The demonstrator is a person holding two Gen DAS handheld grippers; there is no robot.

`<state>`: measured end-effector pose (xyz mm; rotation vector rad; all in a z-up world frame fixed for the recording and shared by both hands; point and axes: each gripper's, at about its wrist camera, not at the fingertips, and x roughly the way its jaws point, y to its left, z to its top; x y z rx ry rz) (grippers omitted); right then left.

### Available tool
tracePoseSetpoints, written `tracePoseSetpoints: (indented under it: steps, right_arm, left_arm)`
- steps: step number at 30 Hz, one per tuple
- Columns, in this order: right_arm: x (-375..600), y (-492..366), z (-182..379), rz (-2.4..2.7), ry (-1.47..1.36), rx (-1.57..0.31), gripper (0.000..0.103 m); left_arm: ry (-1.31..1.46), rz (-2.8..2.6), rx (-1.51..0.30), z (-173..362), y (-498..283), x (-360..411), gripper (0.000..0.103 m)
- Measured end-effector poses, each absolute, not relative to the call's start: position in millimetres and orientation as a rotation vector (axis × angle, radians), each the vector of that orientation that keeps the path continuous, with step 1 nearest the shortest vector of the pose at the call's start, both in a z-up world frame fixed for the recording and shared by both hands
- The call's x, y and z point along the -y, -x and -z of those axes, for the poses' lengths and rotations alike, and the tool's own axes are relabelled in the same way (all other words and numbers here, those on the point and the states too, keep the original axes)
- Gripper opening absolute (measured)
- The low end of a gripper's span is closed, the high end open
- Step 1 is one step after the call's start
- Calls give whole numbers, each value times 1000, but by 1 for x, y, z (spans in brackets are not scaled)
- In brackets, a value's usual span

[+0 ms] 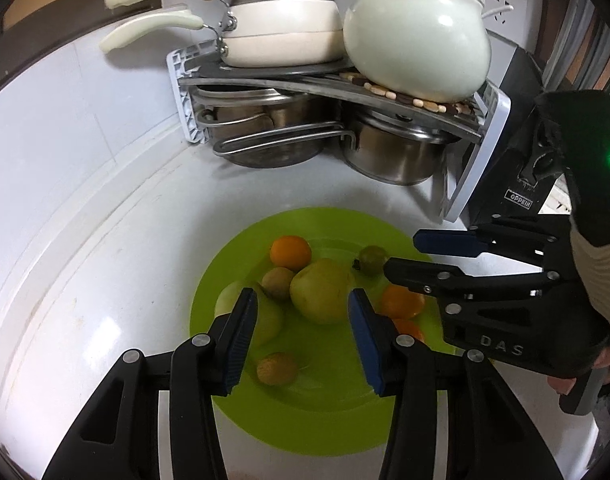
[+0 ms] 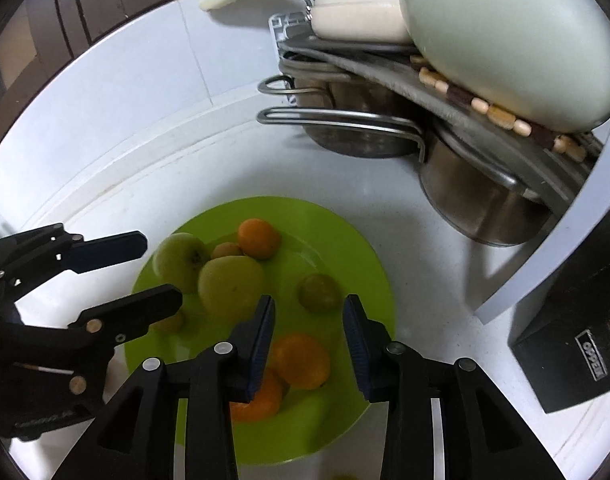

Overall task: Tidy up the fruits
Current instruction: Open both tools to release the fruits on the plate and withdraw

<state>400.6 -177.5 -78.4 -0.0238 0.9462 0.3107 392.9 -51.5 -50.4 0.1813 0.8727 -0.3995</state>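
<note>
A lime green plate (image 1: 305,420) (image 2: 337,224) on the white counter holds several fruits: a large green apple (image 1: 323,290) (image 2: 231,284), a second green apple (image 1: 265,320) (image 2: 179,260), oranges (image 1: 291,252) (image 2: 301,360), small brown fruits (image 1: 277,368) and a dark green fruit (image 1: 372,258) (image 2: 319,292). My left gripper (image 1: 303,336) is open and empty above the plate. My right gripper (image 2: 309,340) is open and empty over an orange; it also shows in the left wrist view (image 1: 401,254).
A grey rack (image 1: 193,92) at the back carries white pans (image 1: 281,36) and a white pot (image 1: 417,36), with steel pots (image 1: 397,152) (image 2: 481,200) beneath. A black box (image 2: 569,344) stands at the right.
</note>
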Motion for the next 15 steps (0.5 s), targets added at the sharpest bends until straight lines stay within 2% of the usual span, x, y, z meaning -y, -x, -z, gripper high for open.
tracePoseSetpoints:
  steps: [7, 15]
  right_arm:
    - [176, -379, 54, -293, 24, -886, 36]
    - [180, -348, 27, -256, 27, -808, 41]
  left_arm:
    - [-147, 388, -822, 32, -372, 43, 50]
    - [-119, 366, -760, 9, -343, 30, 62]
